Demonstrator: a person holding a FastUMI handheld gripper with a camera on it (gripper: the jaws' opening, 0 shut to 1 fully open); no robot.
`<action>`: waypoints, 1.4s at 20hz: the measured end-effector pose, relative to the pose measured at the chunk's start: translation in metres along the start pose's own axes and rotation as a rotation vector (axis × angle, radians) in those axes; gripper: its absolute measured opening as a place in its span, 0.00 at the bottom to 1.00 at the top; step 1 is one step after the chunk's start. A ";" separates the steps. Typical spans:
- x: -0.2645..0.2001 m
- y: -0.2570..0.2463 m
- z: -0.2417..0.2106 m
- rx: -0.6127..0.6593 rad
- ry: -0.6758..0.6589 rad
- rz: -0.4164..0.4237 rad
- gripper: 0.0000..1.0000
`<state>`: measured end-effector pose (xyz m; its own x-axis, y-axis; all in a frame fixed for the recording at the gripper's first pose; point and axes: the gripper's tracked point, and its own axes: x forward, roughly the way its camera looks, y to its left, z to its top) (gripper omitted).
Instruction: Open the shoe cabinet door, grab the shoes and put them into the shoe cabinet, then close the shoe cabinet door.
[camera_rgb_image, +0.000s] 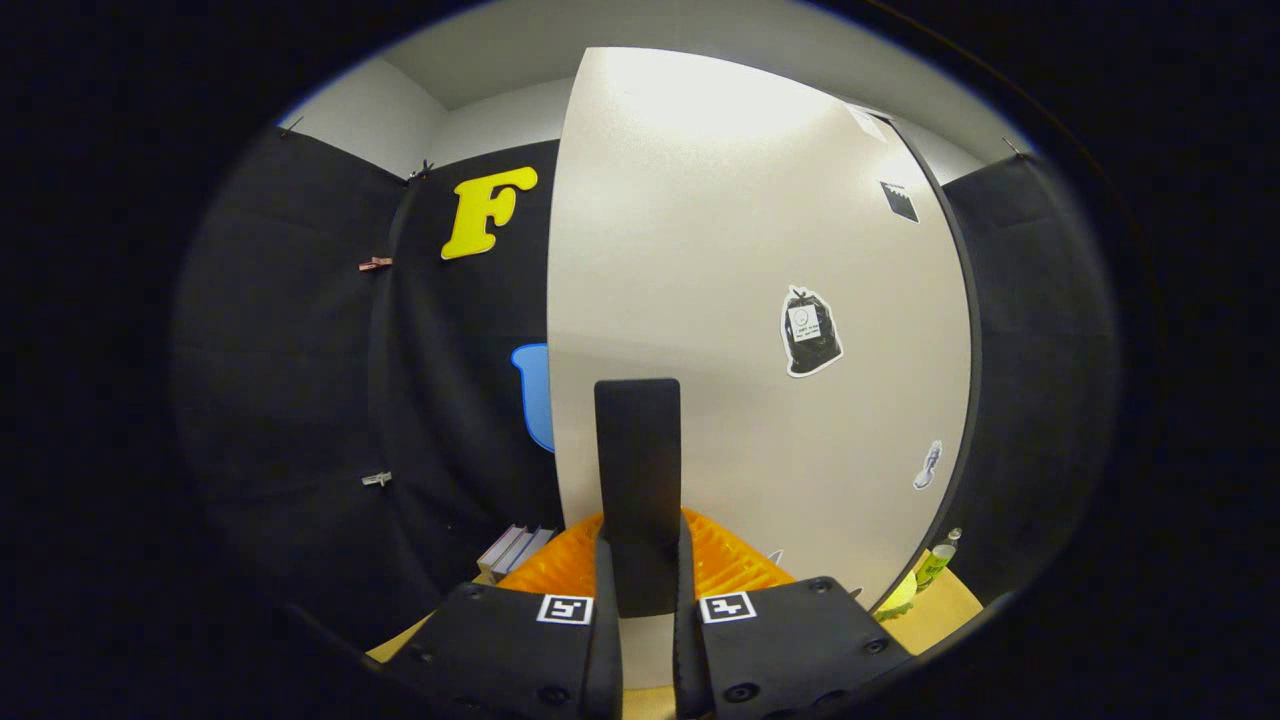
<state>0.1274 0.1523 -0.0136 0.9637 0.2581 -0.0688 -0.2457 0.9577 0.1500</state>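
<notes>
While the jaws (640, 585) pinch a flat dark handle (638, 470) between them, the pale shoe cabinet door (740, 300) stands just ahead, with an orange ribbed thing (720, 560) below on the table (940, 605).

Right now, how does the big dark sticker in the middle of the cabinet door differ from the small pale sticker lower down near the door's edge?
The dark sticker is much larger than the pale sticker. The dark sticker is black with a white outline; the pale sticker is greyish white. The dark one sits higher and nearer the black handle, which the gripper clamps between its fingers. Both lie flat on the cabinet door.
</notes>
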 end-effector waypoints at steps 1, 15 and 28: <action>-0.010 -0.004 0.002 0.000 0.003 0.008 0.24; -0.124 -0.083 0.007 0.007 -0.006 0.016 0.23; -0.171 -0.179 0.004 0.052 0.038 -0.066 0.22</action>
<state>0.0067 -0.0639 -0.0250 0.9725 0.2007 -0.1177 -0.1755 0.9649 0.1952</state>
